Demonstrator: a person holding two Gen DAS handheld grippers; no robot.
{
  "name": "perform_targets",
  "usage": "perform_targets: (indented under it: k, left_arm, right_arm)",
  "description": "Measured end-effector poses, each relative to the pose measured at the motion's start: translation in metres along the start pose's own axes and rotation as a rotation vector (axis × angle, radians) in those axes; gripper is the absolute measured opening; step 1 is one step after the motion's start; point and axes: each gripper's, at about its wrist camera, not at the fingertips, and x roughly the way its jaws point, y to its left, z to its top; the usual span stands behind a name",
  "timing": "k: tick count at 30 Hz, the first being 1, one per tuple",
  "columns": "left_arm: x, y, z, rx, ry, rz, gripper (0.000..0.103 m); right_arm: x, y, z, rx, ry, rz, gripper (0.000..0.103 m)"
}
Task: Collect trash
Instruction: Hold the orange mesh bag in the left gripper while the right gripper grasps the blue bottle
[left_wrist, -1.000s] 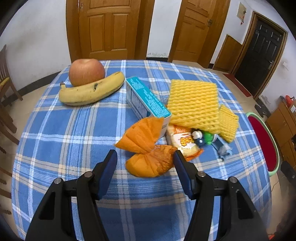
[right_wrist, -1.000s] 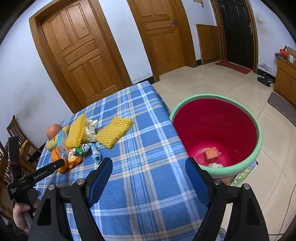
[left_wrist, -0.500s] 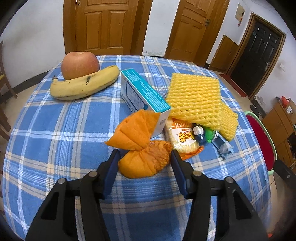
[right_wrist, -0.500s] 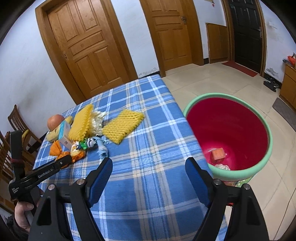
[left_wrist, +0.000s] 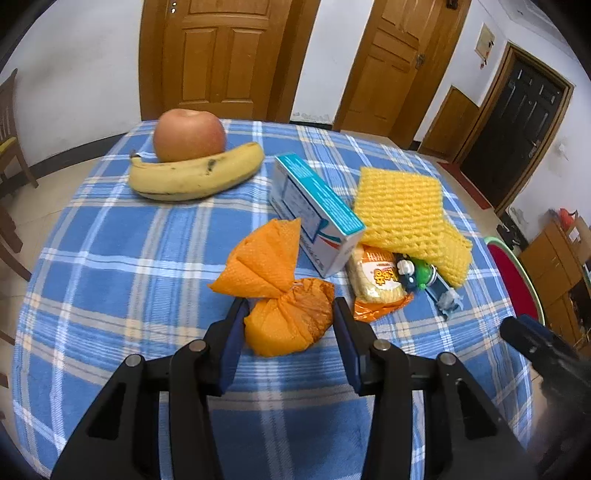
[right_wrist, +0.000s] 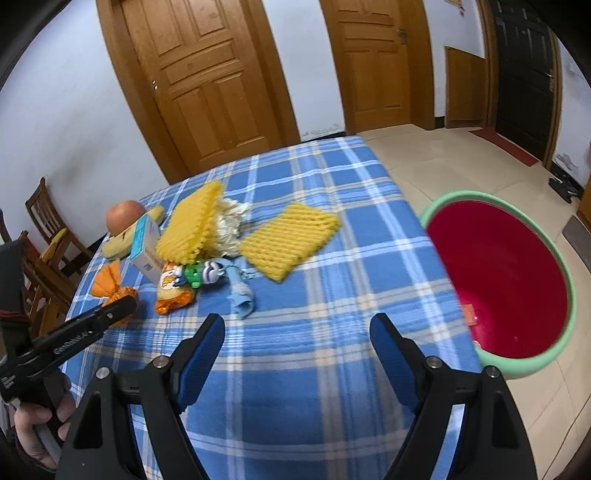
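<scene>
The left gripper (left_wrist: 288, 325) has been closing around one orange wrapper (left_wrist: 284, 317) (pads seemingly touching, grip uncertain); right gripper (right_wrist: 297, 332) spread, empty. Two yellow foam nets (right_wrist: 290, 240), one apple (left_wrist: 189, 134), one banana (left_wrist: 195, 173).

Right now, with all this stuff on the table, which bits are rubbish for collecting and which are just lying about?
Part of the job:
- orange wrapper, between the closing left gripper pads
- snack packet
- yellow foam nets
- teal carton, probably
- red tub on the floor

Just lying about:
- apple
- banana
- small toy figure, perhaps
</scene>
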Motion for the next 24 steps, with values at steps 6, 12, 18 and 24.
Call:
perform_targets:
  k: [6, 12, 18, 24]
  left_arm:
    - [-0.009, 0.012, -0.001, -0.022, -0.016, 0.002, 0.046]
    - [-0.011, 0.018, -0.003, -0.036, -0.017, -0.003, 0.046]
    - [-0.014, 0.022, -0.004, -0.042, -0.021, -0.012, 0.046]
    - [-0.017, 0.021, -0.006, -0.039, -0.021, -0.018, 0.046]
  right_arm:
    - [0.020, 0.019, 0.005, -0.037, 0.023, 0.028, 0.079]
    - [0.040, 0.032, 0.009, -0.073, 0.058, 0.043, 0.060]
    - [0.054, 0.038, 0.011, -0.089, 0.072, 0.046, 0.049]
    - [0.058, 0.039, 0.012, -0.104, 0.057, 0.033, 0.030]
